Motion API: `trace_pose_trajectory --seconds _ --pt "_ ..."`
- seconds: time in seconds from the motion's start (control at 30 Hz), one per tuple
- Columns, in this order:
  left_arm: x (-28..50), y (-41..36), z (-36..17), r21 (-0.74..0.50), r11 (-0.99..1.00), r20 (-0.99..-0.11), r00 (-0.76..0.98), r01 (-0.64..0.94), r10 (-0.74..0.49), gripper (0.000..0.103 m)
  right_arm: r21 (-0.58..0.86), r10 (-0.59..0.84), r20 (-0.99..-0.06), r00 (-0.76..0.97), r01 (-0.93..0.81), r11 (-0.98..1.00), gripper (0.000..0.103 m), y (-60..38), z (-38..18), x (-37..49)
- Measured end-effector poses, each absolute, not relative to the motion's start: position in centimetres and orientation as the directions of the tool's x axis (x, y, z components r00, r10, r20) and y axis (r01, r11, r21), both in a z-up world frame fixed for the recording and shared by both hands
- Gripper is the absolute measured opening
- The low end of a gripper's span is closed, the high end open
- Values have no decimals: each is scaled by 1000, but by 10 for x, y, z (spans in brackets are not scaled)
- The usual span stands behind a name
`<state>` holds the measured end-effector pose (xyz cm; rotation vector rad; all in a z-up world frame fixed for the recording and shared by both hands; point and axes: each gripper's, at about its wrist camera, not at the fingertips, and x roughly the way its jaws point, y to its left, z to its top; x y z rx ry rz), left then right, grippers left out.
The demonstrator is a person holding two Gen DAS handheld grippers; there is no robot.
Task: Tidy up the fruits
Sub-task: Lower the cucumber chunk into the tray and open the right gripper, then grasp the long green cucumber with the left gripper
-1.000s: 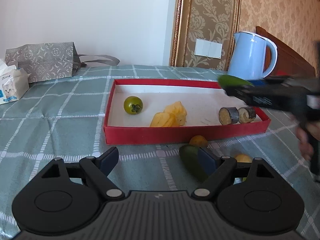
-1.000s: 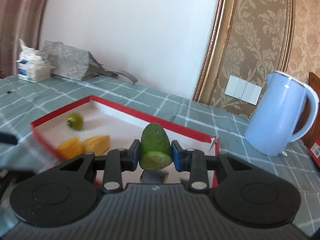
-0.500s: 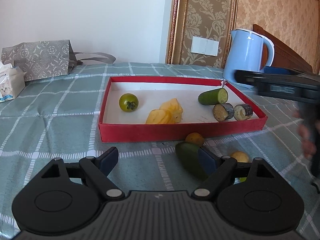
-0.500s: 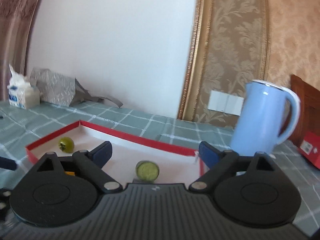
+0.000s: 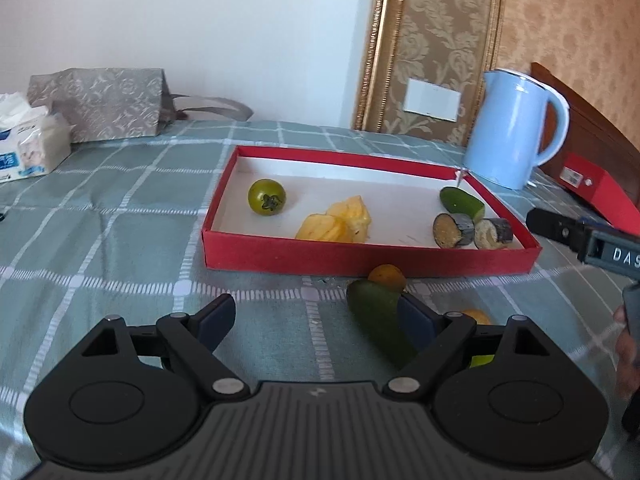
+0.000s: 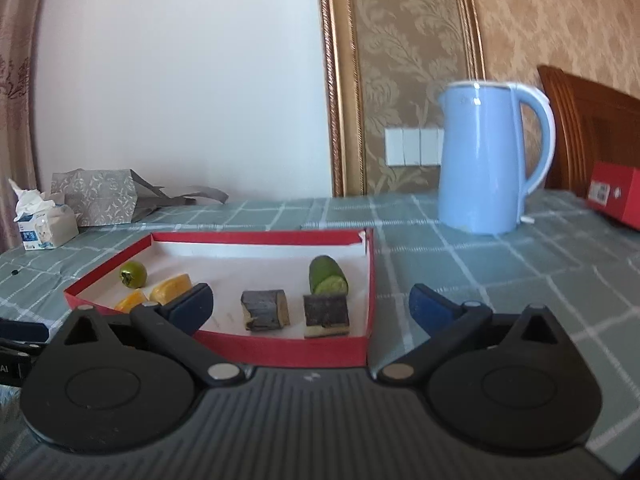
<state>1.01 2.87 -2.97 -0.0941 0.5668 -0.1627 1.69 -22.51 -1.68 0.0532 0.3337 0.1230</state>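
Note:
A red tray [image 5: 360, 260] [image 6: 280, 346] holds a green tomato [image 5: 267, 197] [image 6: 133, 274], yellow fruit chunks [image 5: 336, 224] [image 6: 172, 288], two dark-skinned slices [image 5: 454, 230] [image 6: 266, 309] and a cucumber piece [image 5: 462, 203] [image 6: 328, 276] at its right end. My right gripper [image 6: 311, 298] hovers before the tray's near corner, its jaws opening wide with nothing between them. My left gripper [image 5: 314, 312] is open low over the cloth. A second cucumber piece [image 5: 380, 324] lies against its right finger. Small orange fruits [image 5: 387, 276] sit near it.
A blue kettle [image 5: 516, 136] [image 6: 488, 160] stands behind the tray's right end. A red box [image 5: 600, 192] lies at the far right by a wooden chair. A tissue pack [image 5: 28, 148] and a grey bag [image 5: 100, 108] are at the back left.
My right gripper let go of the cucumber piece, which now lies in the tray, and drew back to the right with its jaws spread. The left gripper stayed about where it was.

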Motion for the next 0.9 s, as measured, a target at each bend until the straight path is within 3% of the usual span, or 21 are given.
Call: trace_pose_trajectory --seconds 0.2,0.9 --pt "13 22 -23 -208 972 -531 823 108 -205 88 59 122 -343 931 -108 992 103 -221 -21 18" --pt "14 -9 -32 -132 990 -613 782 42 -115 89 45 118 -302 946 -110 993 103 -220 -13 11"
